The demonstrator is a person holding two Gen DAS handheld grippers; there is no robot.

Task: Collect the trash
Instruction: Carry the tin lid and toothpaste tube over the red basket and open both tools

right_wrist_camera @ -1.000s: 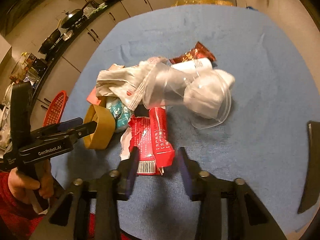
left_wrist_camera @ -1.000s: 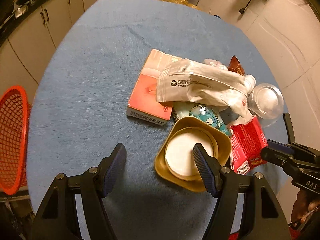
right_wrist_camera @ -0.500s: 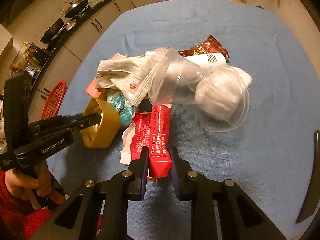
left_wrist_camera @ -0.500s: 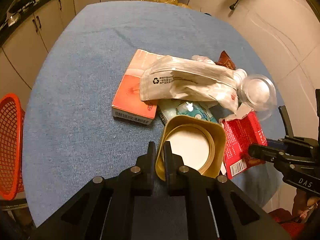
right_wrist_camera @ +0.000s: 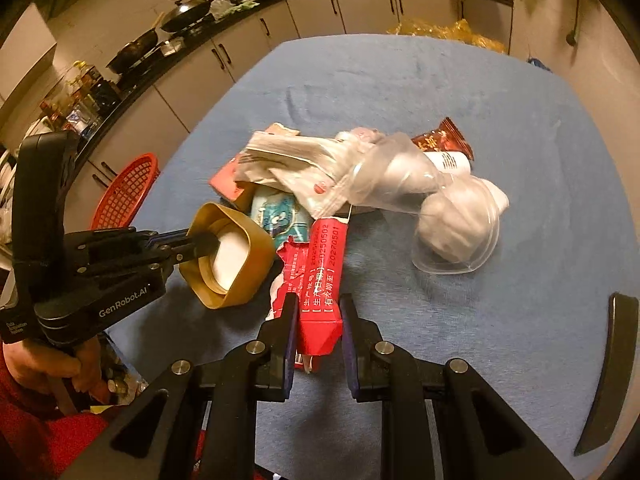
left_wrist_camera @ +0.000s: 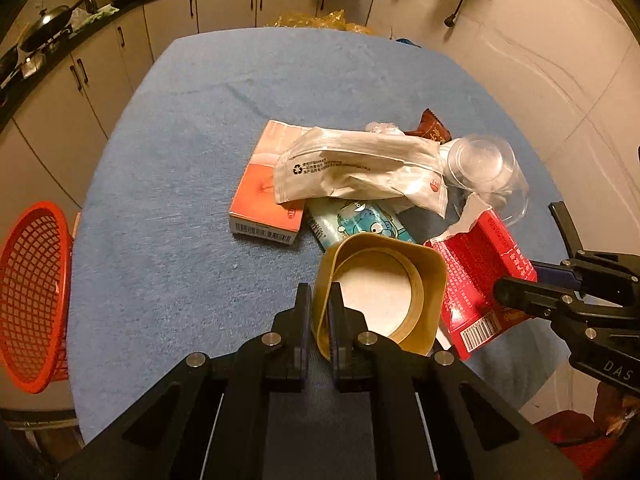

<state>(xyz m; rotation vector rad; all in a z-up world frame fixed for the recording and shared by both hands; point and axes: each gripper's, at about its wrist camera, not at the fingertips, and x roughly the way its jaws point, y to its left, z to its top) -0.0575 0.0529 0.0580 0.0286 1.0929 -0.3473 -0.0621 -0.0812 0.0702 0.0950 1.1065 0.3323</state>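
Left wrist view.
- My left gripper [left_wrist_camera: 319, 322]: clamped on the near wall of the gold tub [left_wrist_camera: 380, 294], one finger inside, one outside. The tub tilts, its white inner lining facing the camera.
- Red basket [left_wrist_camera: 34, 296]: off the table edge at 9 o'clock, well apart from the pile. No trash shows in the part I can see.
- Blue table [left_wrist_camera: 168, 208]: bare on its left half.
- Uncollected, at 12 to 2 o'clock of the tub: orange box [left_wrist_camera: 264, 196], white pouch [left_wrist_camera: 356, 168] lying across it, teal packet [left_wrist_camera: 360, 222] under the pouch, clear plastic cup [left_wrist_camera: 486, 172], brown wrapper [left_wrist_camera: 432, 128].
- Red carton [left_wrist_camera: 478, 276]: at 3 o'clock, touching the tub's side.

Right wrist view.
- My right gripper [right_wrist_camera: 319, 322]: clenched on the near end of the red carton [right_wrist_camera: 322, 276], a finger on each side.
- My left gripper [right_wrist_camera: 188, 244]: at 9 o'clock, gripping the gold tub [right_wrist_camera: 236, 256].
- Red basket [right_wrist_camera: 128, 188]: at 10 o'clock, beyond the table edge.
- White tube [right_wrist_camera: 450, 162] and clear plastic cup [right_wrist_camera: 424, 200]: at 1 o'clock, untouched.

Status, my estimate: early. Two items in hand, none binned as far as I can see, and at least six lie on the cloth.
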